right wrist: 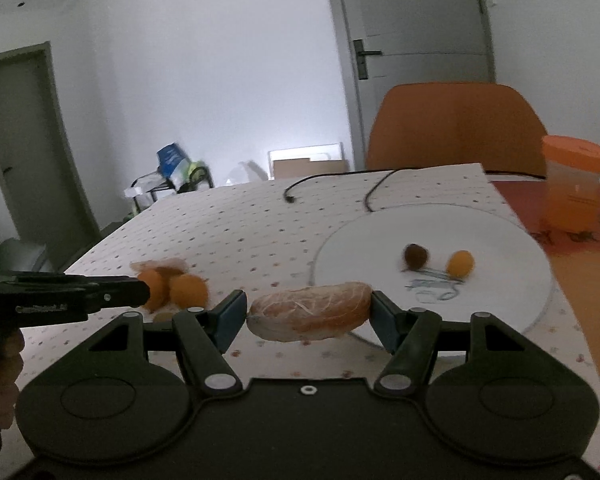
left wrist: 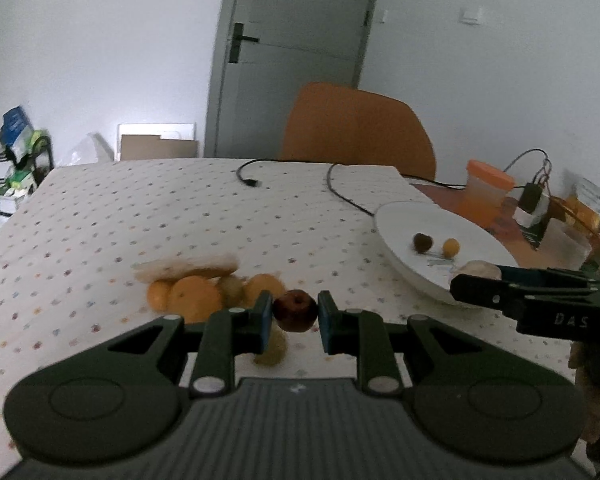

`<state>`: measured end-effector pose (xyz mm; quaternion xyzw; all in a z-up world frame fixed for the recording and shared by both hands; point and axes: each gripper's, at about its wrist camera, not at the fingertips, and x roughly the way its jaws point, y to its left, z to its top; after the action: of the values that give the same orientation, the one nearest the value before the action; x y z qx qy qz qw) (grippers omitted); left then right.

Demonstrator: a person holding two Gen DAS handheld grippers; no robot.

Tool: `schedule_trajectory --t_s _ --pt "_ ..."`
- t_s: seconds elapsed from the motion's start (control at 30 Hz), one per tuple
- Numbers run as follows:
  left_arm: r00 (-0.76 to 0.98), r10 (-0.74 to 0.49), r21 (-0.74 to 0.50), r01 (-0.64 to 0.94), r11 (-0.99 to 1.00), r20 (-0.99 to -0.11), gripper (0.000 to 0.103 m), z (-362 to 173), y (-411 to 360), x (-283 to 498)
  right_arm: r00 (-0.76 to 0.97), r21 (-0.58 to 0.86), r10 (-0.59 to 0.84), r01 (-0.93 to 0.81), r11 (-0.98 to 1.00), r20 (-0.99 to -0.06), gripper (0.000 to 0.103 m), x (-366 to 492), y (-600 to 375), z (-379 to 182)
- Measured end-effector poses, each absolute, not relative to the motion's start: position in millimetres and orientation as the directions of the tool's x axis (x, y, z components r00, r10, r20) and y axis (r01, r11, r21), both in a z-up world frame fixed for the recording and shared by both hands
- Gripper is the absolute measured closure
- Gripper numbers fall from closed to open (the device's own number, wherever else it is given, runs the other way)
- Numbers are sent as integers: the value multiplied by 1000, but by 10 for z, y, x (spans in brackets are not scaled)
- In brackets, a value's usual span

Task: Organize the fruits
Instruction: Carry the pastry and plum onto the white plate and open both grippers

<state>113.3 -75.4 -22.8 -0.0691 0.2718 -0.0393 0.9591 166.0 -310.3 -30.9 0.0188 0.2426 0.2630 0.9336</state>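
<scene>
Left wrist view shows the left gripper (left wrist: 294,315) closed on a dark red round apple (left wrist: 295,310) at centre frame, while right wrist view shows the right gripper (right wrist: 308,314) clamping a long net-wrapped orange fruit (right wrist: 310,311) just left of the white round plate (right wrist: 500,300).

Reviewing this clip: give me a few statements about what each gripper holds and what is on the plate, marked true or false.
1. The left gripper holds a dark red fruit. True.
2. The right gripper is empty. False: its jaws are shut on a net-wrapped fruit.
3. The white plate holds two small fruits. True.
4. The chair is blue. False: it is orange.
5. No oranges remain on the tablecloth. False: a cluster still lies there.
</scene>
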Motion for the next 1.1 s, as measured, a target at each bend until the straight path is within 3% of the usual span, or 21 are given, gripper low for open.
schedule_trajectory --t_s 0.6,1.1 --pt "828 -190 -106 158 982 -527 81 -217 -1297 1524 817 172 370 -327 929 -443 39 1880 -3629 -476" --pt "798 -257 -66 265 962 -545 81 -213 -1832 1838 865 238 329 -253 938 -378 34 1791 -4010 -503"
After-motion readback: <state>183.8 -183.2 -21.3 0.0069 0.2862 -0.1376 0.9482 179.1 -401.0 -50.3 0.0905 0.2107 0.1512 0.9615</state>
